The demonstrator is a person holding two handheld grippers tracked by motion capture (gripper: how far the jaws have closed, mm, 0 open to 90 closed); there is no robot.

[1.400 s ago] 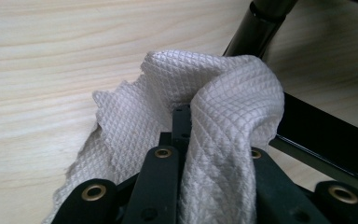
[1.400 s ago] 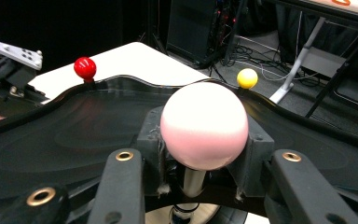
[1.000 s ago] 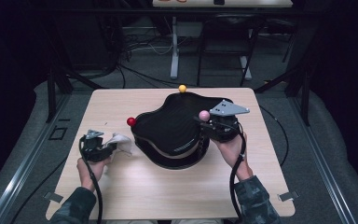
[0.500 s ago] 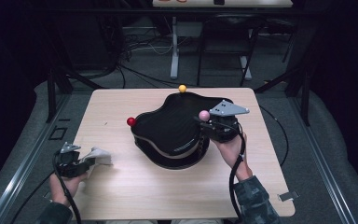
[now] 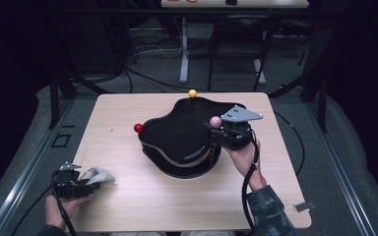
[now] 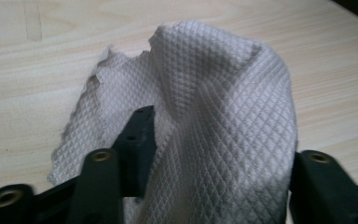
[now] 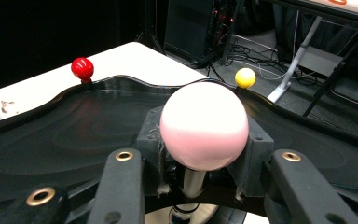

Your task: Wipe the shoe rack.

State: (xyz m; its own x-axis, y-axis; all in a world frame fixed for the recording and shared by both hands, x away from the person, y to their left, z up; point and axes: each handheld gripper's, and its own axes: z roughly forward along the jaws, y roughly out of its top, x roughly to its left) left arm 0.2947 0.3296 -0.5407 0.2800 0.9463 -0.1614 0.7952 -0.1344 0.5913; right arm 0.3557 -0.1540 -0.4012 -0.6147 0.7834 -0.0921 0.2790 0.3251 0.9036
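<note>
Cloth [image 5: 98, 174], a pale quilted rag, lies crumpled on the desk [image 5: 142, 206] at about seven o'clock, near the front left corner. Seen through the left gripper view, the cloth [image 6: 214, 121] humps up between the two black jaws, draped over the one at that view's left. The left claw [image 5: 81, 183] sits right at it, and its jaws have just been opening; they stand apart now, and the rag lies loose between them rather than pinched.

Over at three o'clock of the black tray, the right claw [image 5: 216, 129] is clenched on the pink knob [image 5: 215, 121]. In the right gripper view the pink knob [image 7: 204, 125] sits squarely between the jaws, their pads pressed against its sides, its short stem running down under it.

That black tray [image 5: 177, 137], a wavy-edged dish, occupies the middle of the desk, resting on a round dark base. A red knob [image 5: 138, 128] stands on its rim at nine o'clock and a yellow knob [image 5: 192, 93] at twelve o'clock. Cloth and tray lie well apart.
</note>
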